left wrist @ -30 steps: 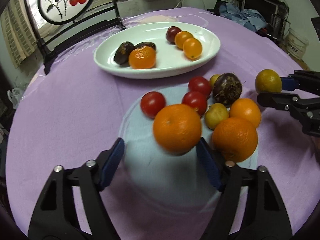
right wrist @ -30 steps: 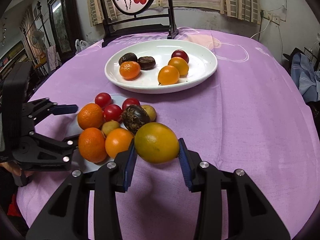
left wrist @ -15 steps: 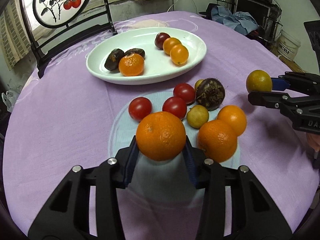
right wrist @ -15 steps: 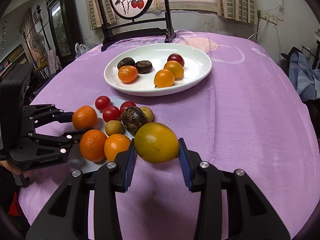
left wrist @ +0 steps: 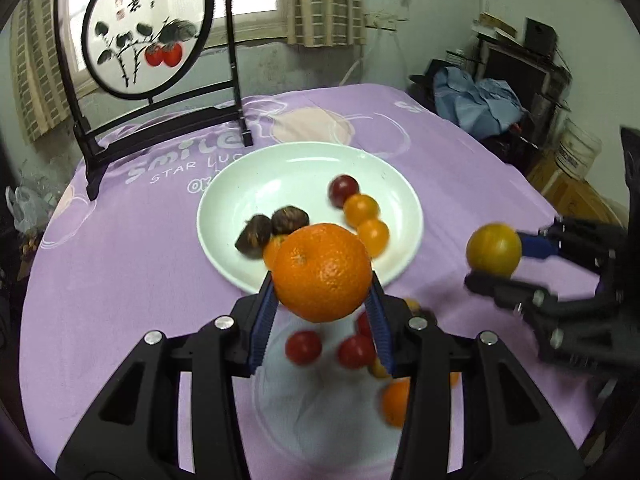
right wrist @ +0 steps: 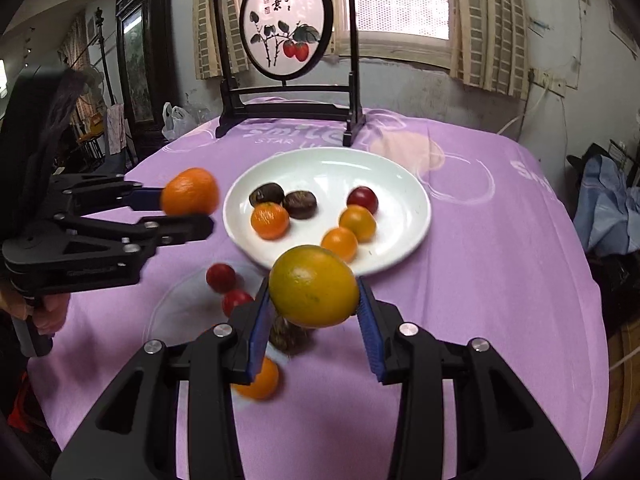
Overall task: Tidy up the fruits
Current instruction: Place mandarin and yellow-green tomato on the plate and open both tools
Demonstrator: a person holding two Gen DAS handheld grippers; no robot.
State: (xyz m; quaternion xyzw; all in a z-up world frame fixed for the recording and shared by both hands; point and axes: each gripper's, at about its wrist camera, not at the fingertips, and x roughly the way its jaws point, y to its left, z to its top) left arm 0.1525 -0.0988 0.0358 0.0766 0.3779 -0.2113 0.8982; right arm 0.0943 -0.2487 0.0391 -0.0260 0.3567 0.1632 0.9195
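My left gripper [left wrist: 322, 312] is shut on a large orange [left wrist: 322, 272] and holds it up in the air in front of the white plate [left wrist: 308, 160]. My right gripper [right wrist: 314, 316] is shut on a yellow-green citrus fruit [right wrist: 314, 286], also lifted near the plate [right wrist: 400, 192]. The plate holds an orange, two dark wrinkled fruits, a red fruit and two small orange fruits. Red tomatoes [left wrist: 304, 347] and more oranges [right wrist: 258, 380] lie on the cloth below the grippers, partly hidden by the fingers.
A framed round painted screen [right wrist: 286, 32] on a black stand rises behind the plate at the far table edge. The purple cloth [right wrist: 500, 280] stretches to the right of the plate. A pale round patch [left wrist: 320, 420] on the cloth lies under the loose fruits.
Both grippers have risen and moved forward toward the plate with their fruits. The loose fruits have dropped lower in both views.
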